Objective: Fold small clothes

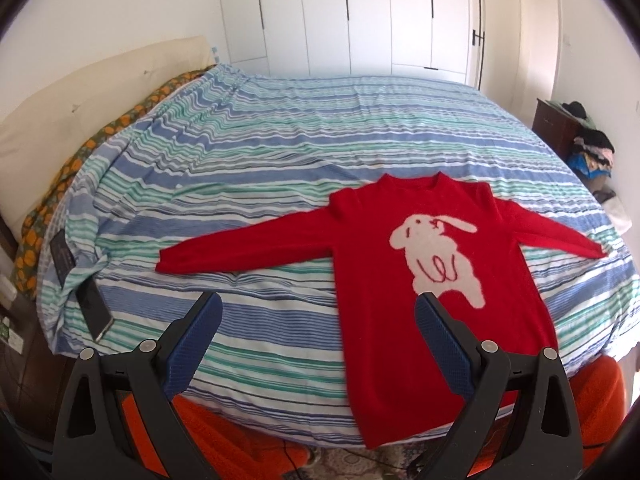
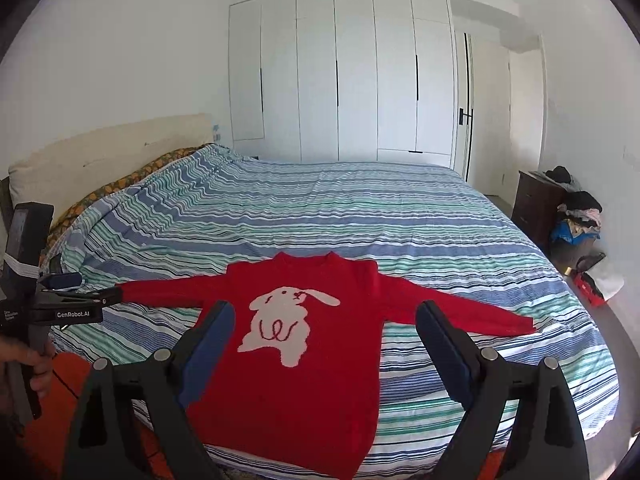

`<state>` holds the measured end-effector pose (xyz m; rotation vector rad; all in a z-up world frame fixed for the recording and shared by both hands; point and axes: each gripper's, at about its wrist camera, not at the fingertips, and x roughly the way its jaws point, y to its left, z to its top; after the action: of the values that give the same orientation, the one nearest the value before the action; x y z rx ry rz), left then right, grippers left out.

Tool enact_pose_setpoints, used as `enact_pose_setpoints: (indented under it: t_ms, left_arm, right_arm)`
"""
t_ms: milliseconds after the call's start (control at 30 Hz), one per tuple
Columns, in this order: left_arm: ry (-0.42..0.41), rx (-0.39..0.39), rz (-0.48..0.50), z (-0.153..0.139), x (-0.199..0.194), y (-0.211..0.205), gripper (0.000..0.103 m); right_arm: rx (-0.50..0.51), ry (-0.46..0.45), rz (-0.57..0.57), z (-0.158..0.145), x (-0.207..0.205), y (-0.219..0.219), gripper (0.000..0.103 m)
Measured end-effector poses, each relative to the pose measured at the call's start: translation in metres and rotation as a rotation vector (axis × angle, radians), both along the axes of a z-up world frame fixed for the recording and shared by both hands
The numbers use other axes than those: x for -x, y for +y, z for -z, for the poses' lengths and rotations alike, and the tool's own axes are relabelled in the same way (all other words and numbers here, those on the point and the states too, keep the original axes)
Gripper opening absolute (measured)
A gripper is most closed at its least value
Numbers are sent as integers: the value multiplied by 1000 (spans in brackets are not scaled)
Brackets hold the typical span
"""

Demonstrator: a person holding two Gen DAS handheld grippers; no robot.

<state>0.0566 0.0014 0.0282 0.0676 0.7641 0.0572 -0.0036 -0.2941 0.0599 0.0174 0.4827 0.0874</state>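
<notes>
A small red sweater (image 1: 376,280) with a white rabbit on its front lies flat and face up on the striped bed cover (image 1: 280,152), both sleeves spread out sideways, hem at the near edge. It also shows in the right wrist view (image 2: 320,384). My left gripper (image 1: 318,304) is open and empty, above the bed's near edge, left of the sweater's body. My right gripper (image 2: 326,314) is open and empty, held above the sweater's lower body. The left gripper also shows from the side in the right wrist view (image 2: 80,292), near the left sleeve's cuff.
A dark phone (image 1: 94,314) and a dark card (image 1: 62,258) lie at the bed's left edge. A dark wooden dresser (image 2: 536,208) with piled clothes (image 2: 580,216) stands at the right. White wardrobes (image 2: 352,80) fill the far wall. An orange rug (image 1: 224,440) lies below.
</notes>
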Motion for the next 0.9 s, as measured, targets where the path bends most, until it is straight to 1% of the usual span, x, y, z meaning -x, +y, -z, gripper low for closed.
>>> enact_pose_setpoints:
  t_ms: [133, 233, 367, 433, 500, 600, 667, 733, 800, 867, 900]
  left_arm:
    - [11, -17, -15, 2, -3, 1, 98]
    - [26, -27, -12, 8, -6, -2, 98]
    - [57, -39, -8, 24, -17, -6, 98]
    - [62, -26, -1, 33, -23, -7, 98]
    - [79, 30, 30, 49, -31, -8, 98]
    - [135, 165, 119, 83, -47, -14, 98]
    - [153, 211, 156, 105, -56, -24, 98]
    - [144, 201, 190, 124, -58, -37, 98]
    - [136, 176, 227, 142, -55, -48, 98]
    - [159, 155, 255, 163, -50, -54, 98]
    - [183, 147, 266, 173, -47, -55, 98]
  right_arm:
    - [-26, -17, -6, -4, -11, 1, 91]
    - [-37, -6, -26, -1, -16, 5, 91]
    - [-21, 33, -34, 15, -23, 6, 91]
    - [-35, 60, -24, 25, -27, 2, 91]
    - [-50, 92, -25, 37, -32, -2, 91]
    - [-82, 158, -20, 57, -47, -14, 91]
    - [-83, 202, -22, 70, -65, -19, 91]
    - [-87, 250, -58, 84, -89, -18, 91]
    - [-91, 271, -84, 101, -109, -13, 91]
    - [-105, 291, -121, 124, -125, -6, 91]
    - [-122, 310, -136, 140, -131, -4, 91]
